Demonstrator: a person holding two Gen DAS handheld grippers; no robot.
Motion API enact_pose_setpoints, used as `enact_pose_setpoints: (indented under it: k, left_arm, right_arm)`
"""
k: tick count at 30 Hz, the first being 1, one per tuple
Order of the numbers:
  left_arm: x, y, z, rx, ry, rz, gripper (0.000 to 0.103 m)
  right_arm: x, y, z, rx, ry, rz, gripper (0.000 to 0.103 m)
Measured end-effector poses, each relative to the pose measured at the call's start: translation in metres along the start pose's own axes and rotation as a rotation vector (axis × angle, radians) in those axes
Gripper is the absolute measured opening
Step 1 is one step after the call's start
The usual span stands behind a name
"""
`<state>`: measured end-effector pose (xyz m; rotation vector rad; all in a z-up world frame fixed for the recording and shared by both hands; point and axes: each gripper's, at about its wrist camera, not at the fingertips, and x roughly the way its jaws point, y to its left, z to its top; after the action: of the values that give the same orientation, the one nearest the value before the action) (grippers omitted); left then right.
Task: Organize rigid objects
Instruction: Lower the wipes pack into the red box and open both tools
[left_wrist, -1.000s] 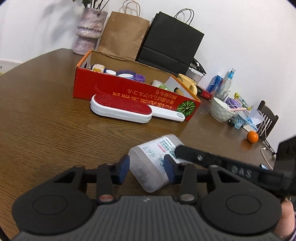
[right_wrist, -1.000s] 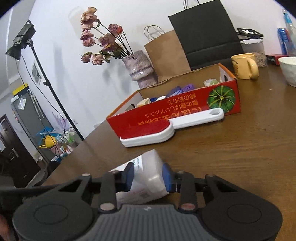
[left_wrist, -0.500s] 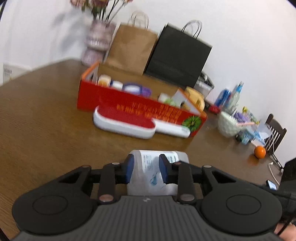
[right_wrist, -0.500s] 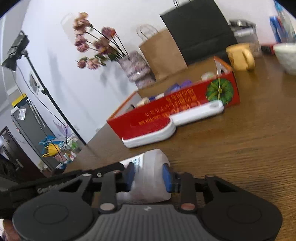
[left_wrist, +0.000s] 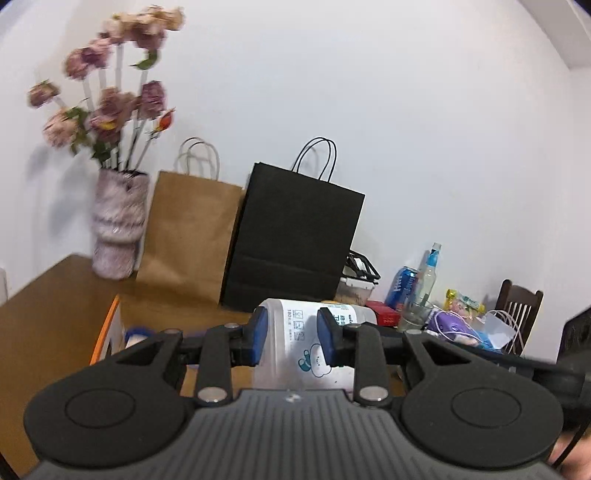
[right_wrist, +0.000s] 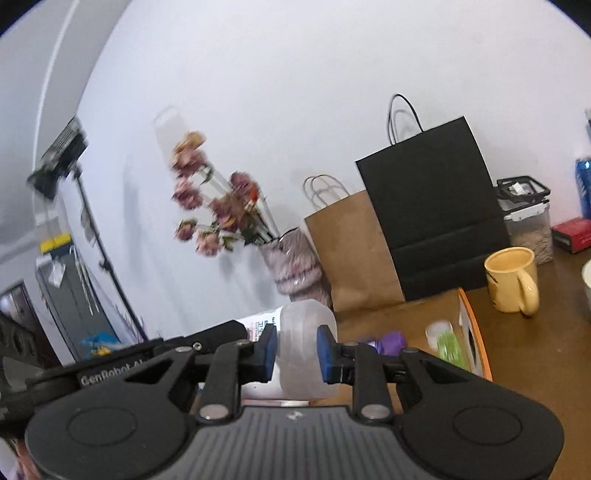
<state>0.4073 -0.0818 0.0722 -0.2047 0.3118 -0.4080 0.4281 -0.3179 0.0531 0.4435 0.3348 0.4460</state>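
Both grippers hold one translucent white plastic bottle (left_wrist: 295, 339) with a printed label, lifted off the table above the red cardboard box (left_wrist: 105, 336). My left gripper (left_wrist: 292, 341) is shut on its labelled body. My right gripper (right_wrist: 294, 353) is shut on the other end of the bottle (right_wrist: 299, 354). In the right wrist view the box's orange rim (right_wrist: 476, 343) lies just beyond the bottle, with purple and green items inside. The left gripper's black body (right_wrist: 147, 365) shows at the lower left of the right wrist view.
A black paper bag (left_wrist: 291, 236), a brown paper bag (left_wrist: 188, 232) and a vase of dried flowers (left_wrist: 116, 225) stand behind the box. A yellow mug (right_wrist: 511, 278) and a lidded container (right_wrist: 524, 218) stand to the right. Bottles, a can and a glass (left_wrist: 413, 314) crowd the far right.
Both grippers have lifted the bottle from the table and carried it forward over the red box. The lint brush in front of the box has dropped out of view.
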Motion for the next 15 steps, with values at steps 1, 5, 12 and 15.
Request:
enact_pose_setpoints:
  k: [1,5,12,15]
  left_arm:
    - [0.012,0.003,0.007,-0.006,0.012,-0.001,0.029]
    - [0.076,0.025,0.019,-0.064,0.13,-0.015,0.029]
    - [0.192,0.065,-0.017,-0.146,0.39,0.029,0.027]
    - [0.22,0.074,-0.034,-0.155,0.467,0.053,0.026]
  right_arm:
    - [0.01,-0.005,0.009,0.01,0.011,-0.004,0.023]
    - [0.061,-0.035,0.035,0.024,0.098,-0.074,0.023]
    - [0.155,-0.108,0.013,0.142,0.293,-0.185,0.023]
    - [0.178,-0.12,-0.005,0.121,0.343,-0.247,0.023]
